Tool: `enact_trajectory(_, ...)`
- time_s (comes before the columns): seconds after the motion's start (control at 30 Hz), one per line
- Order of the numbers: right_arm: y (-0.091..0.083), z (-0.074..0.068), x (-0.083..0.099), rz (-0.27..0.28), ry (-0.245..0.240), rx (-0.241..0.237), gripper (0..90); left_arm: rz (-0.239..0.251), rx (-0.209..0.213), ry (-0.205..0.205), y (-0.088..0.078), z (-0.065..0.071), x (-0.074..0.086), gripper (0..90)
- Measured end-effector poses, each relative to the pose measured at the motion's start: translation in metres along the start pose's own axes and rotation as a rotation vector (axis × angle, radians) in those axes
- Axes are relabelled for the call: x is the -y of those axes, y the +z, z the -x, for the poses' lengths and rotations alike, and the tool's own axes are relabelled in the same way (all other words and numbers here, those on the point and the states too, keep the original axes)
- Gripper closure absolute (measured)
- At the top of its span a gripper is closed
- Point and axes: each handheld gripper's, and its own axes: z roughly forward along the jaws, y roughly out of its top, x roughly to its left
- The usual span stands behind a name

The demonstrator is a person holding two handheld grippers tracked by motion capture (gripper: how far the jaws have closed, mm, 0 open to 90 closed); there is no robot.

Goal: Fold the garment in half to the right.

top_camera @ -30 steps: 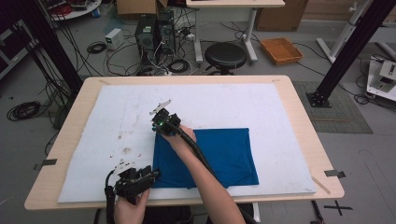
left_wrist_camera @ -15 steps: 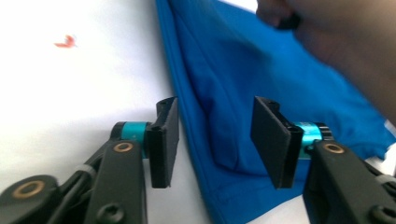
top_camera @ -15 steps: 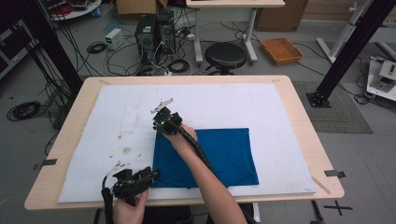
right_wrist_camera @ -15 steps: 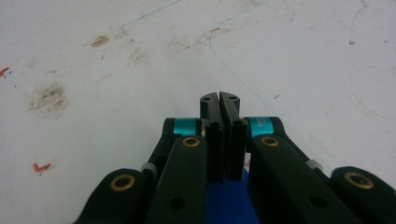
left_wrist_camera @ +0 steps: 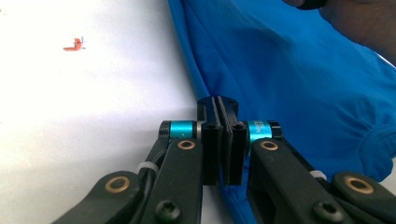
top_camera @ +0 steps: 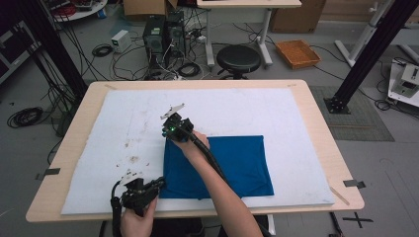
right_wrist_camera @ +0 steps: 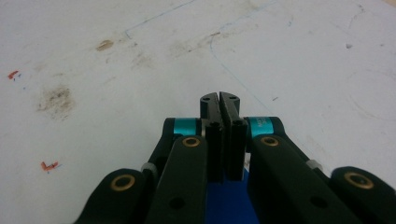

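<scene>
So the flat blue cloth (top_camera: pixel 227 165) lies on the white sheet-covered wooden table (top_camera: pixel 276 106), toward the near edge, right of centre. Left gripper (left_wrist_camera: pixel 223 103) has just been closing and now looks clenched on the cloth's near-left edge, fabric between the jaws. Right gripper (right_wrist_camera: pixel 219 99) is clamped tight at the cloth's far-left corner, blue fabric showing under its jaws.

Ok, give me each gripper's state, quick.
Left gripper: just closed, shut on the near left edge of the blue cloth.
Right gripper: shut on the cloth's far left corner.
</scene>
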Motion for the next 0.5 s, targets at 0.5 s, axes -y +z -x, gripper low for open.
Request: enact_trajectory(0.5,-0.0107,0.0054,-0.0006,0.023,0.009,-0.005,89.3,0.027,0.086,-0.079,-0.0008,-0.0051,0.0027,67.3)
